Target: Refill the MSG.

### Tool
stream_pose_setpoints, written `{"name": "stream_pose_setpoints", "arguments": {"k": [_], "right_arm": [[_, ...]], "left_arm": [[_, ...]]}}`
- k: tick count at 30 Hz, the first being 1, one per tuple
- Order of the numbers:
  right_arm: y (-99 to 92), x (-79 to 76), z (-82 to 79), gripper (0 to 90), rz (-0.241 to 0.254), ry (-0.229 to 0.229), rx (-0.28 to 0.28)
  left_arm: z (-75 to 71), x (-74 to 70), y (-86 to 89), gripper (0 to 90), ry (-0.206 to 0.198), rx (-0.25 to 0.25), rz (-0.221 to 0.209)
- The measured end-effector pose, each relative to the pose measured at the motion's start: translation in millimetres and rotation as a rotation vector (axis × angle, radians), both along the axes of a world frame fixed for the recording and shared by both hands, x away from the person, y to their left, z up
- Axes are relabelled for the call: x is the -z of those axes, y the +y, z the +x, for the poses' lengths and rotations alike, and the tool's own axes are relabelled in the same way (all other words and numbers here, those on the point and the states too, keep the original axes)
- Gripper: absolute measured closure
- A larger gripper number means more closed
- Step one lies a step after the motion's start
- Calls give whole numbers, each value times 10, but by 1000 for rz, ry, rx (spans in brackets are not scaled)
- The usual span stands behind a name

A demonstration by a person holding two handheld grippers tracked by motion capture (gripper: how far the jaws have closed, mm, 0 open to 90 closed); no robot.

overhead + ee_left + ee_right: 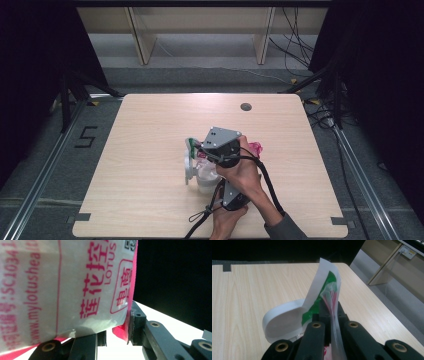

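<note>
- we have two grippers working on one white and pink printed plastic pouch (62,290), held just above the middle of the pale wooden table (150,130), toward our side.
- the left gripper (117,332) is partly closed, its jaws clamped on the pouch's lower body, probably to brace it.
- the right gripper (331,312) is fully closed, pinching a thin green and white corner strip (322,297) at the top of the pouch; this looks like a grip meant for tearing it open.
- a white round plastic container with a hinged lid (282,320) sits on the table just beside and below the pouch, likely waiting to receive the contents.
- from above, our hands hide much of the pouch, so we cannot say for sure whether the tear has begun.
</note>
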State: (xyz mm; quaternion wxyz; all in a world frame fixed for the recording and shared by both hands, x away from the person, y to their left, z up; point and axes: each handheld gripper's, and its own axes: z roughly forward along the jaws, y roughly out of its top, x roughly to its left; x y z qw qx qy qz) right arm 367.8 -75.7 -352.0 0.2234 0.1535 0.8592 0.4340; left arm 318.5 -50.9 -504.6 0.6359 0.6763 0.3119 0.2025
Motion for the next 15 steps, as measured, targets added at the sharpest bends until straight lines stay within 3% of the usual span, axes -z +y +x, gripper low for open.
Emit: {"name": "stream_pose_setpoints", "arguments": {"k": [4, 15], "right_arm": [[8, 5, 10, 899, -10, -17, -6], [4, -23, -21, 898, -4, -7, -5]], "left_arm": [[-2, -2, 1, 725, 0, -1, -2], [-10, -17, 2, 728, -6, -1, -3]]}}
